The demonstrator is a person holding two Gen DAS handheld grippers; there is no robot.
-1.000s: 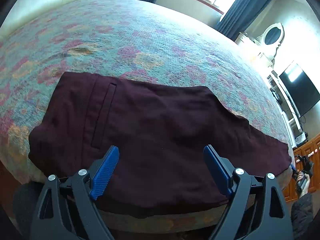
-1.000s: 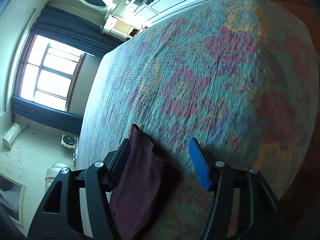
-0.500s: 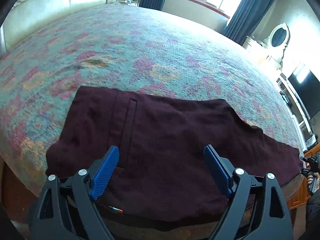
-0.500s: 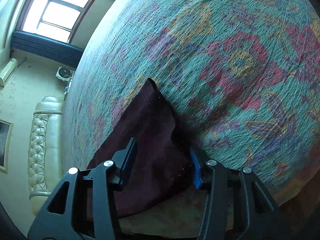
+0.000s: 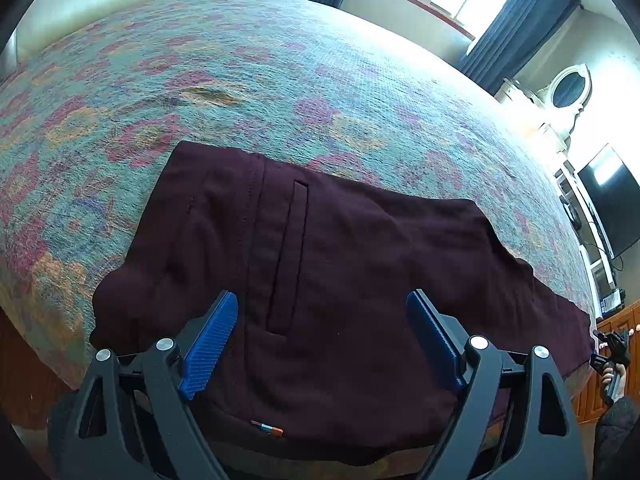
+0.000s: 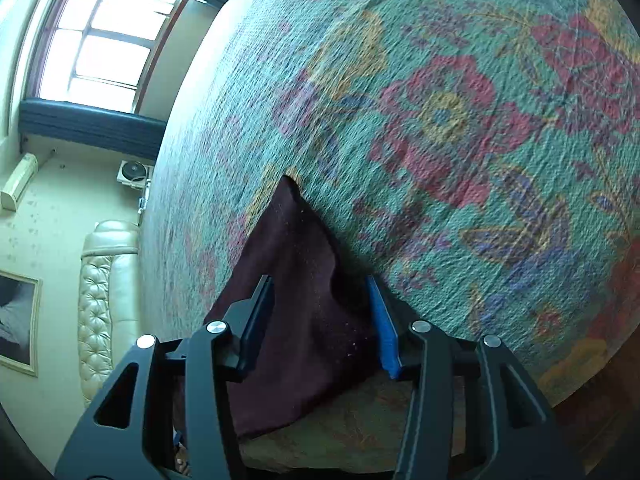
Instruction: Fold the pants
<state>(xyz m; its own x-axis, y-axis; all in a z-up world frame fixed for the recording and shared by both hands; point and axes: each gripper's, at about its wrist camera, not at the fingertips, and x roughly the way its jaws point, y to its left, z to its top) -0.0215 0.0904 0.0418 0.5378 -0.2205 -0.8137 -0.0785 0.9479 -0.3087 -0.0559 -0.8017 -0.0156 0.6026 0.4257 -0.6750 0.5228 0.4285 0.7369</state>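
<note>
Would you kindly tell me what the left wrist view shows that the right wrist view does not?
Only the left wrist view shows the pants' welt pocket, the small orange label at their near edge, the television and the left tongs, open above the cloth. Only the right wrist view shows the leg hem lying between the right tongs, whose jaws have just been opening slightly, and a framed picture. Both show the maroon pants, the floral bedspread, the window and the cream headboard.

No readable text, label, brand, number or sign anywhere.
</note>
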